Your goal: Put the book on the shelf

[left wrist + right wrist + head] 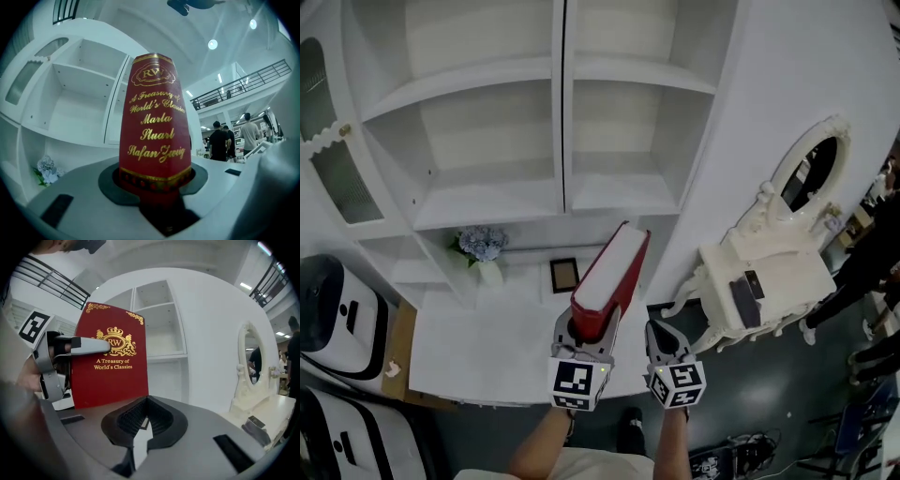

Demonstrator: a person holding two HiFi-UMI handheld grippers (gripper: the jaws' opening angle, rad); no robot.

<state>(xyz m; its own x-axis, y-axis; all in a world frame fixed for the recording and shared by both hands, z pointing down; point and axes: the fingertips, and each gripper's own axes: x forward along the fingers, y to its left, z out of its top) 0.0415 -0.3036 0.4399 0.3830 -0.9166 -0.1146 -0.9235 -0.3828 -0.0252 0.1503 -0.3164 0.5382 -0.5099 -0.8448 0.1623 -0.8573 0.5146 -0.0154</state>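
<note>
**Red book held in front of the shelf, not yet in a compartment**

The left gripper point(584, 339) is closed on the lower end of the red book point(610, 274), its jaws pressed against the two covers and partly spread by the book's thickness. One of its fingers point(89, 345) lies across the front cover. The book stands on end in the air in front of the white shelf point(562, 141), below its open compartments, and leans toward it with the white page edges facing up. All the shelf's compartments in view are bare.

The right gripper point(670, 349) hangs just to the right of the book, also in front of the shelf, its jaws closed together with nothing between them.

On the ledge at the foot of the shelf are a bunch of flowers point(481, 244) and a small picture frame point(564, 274). A white dressing table point(769, 272) stands to the right of the shelf.
</note>
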